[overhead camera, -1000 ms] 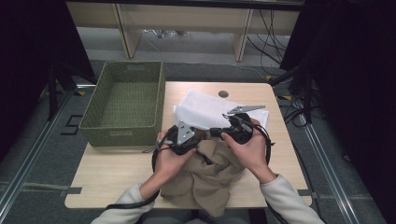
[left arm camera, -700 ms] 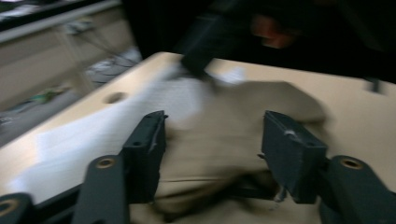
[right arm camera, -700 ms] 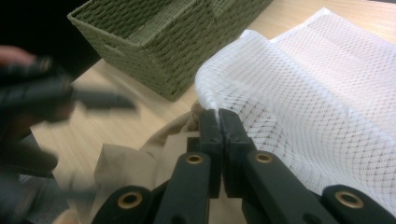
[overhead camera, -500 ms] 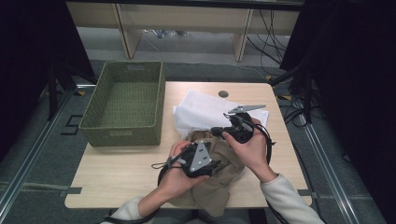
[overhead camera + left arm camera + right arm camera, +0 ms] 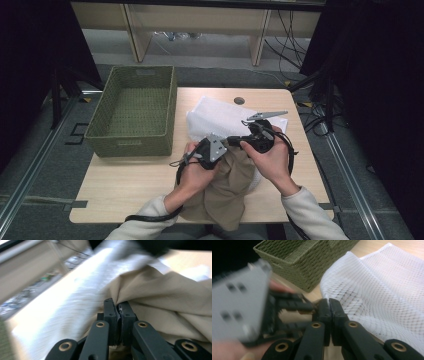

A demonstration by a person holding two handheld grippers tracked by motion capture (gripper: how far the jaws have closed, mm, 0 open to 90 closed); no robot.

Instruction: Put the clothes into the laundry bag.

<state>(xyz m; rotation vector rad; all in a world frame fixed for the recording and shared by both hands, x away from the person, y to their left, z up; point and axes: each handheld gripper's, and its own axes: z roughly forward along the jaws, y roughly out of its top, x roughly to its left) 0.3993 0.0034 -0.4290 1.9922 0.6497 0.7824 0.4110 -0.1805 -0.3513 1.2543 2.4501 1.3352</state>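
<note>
My left gripper has just snapped its jaws together on a fold of the soft tan cloth. The cloth lies bunched on the light wooden table, close to me, partly over the white mesh bag. My right gripper pinches the edge of that bag. The two grippers sit just beside each other. The green woven basket stands off to my left.
</note>
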